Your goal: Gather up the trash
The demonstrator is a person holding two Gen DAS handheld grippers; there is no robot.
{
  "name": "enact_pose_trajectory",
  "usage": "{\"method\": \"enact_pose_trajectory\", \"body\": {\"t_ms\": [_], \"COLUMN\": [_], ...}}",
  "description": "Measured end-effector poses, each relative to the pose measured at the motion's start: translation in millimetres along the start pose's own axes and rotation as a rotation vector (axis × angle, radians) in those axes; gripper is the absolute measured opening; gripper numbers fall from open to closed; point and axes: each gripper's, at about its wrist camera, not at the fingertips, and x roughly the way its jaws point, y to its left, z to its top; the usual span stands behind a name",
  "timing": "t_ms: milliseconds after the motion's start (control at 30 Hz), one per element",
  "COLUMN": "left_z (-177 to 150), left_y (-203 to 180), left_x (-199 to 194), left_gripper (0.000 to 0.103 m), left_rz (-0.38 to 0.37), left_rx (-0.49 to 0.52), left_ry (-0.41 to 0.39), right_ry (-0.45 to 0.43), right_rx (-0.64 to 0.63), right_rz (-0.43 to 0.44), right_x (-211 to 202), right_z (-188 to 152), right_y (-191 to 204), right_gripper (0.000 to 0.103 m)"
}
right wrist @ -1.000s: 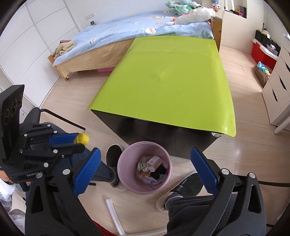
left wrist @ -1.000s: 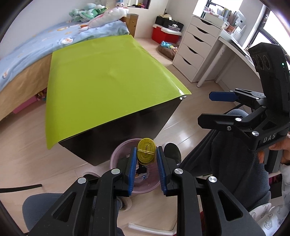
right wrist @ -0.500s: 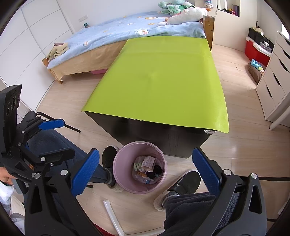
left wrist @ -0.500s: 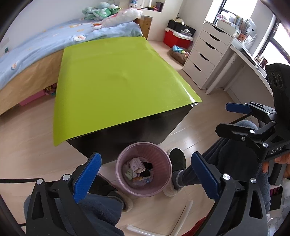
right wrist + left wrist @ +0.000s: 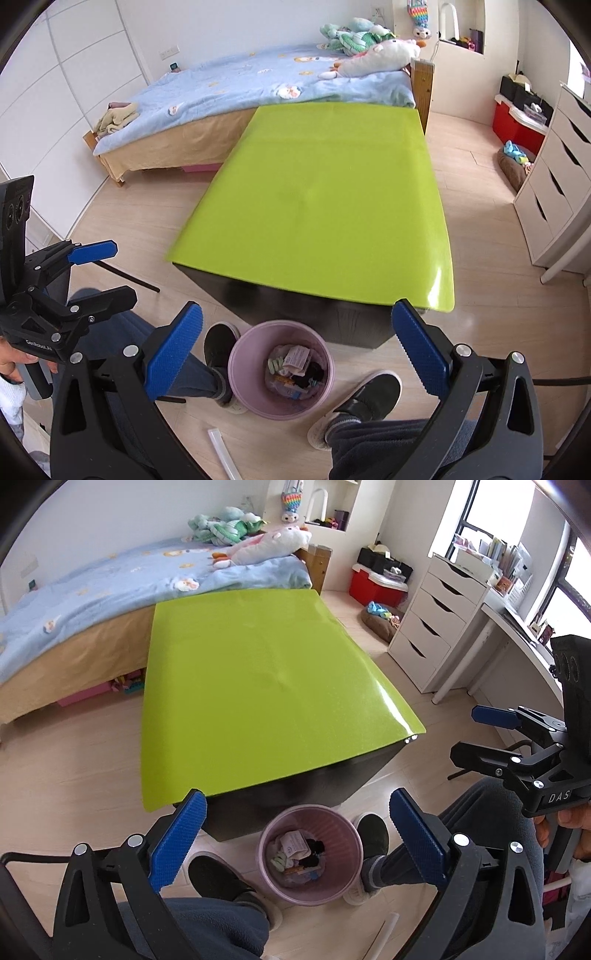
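A pink waste bin (image 5: 334,818) stands on the floor at the near end of the table, between the person's feet; it also shows in the right wrist view (image 5: 240,354). Several pieces of trash (image 5: 295,853) lie inside it, also seen from the right wrist (image 5: 295,367). My left gripper (image 5: 297,830) is open and empty, held above the bin. My right gripper (image 5: 297,345) is open and empty, also above the bin. Each gripper shows in the other's view, the right one (image 5: 480,734) and the left one (image 5: 103,271), both open.
A table with a bare lime-green top (image 5: 258,686) stands ahead, also in the right wrist view (image 5: 321,206). A bed (image 5: 240,96) lies behind it. White drawers (image 5: 436,624) and a desk are on the right. A white tube (image 5: 221,454) lies on the floor.
My left gripper opened and let go of the yellow roll over the bin. Both grippers have since risen and pulled back. The right gripper stayed open.
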Motion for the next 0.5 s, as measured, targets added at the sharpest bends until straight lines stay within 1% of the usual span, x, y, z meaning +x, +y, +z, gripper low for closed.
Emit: {"method": "enact_pose_trajectory", "body": {"t_ms": [133,333,400,500], "left_z": [17,38,42,46], "left_y": [2,-1,-1,-1], "left_x": [-12,-23,-25,-26], "left_gripper": [0.095,0.097,0.097,0.097], "left_rz": [0.015,0.029,0.014,0.027], "left_rx": [0.015,0.041,0.039,0.037], "left_ry": [-0.053,-0.101,-0.102,-0.101], "right_ry": [-0.030,-0.071,-0.083,-0.091], "right_rx": [-0.011,-0.032,-0.035,-0.043], "right_rz": [-0.002,-0.003,-0.002,-0.002], "right_x": [-6,-18,-22,-25], "right_z": [17,42,49,56], "right_y": [4,9,10,12], "right_gripper": [0.100,0.100,0.100,0.100]}}
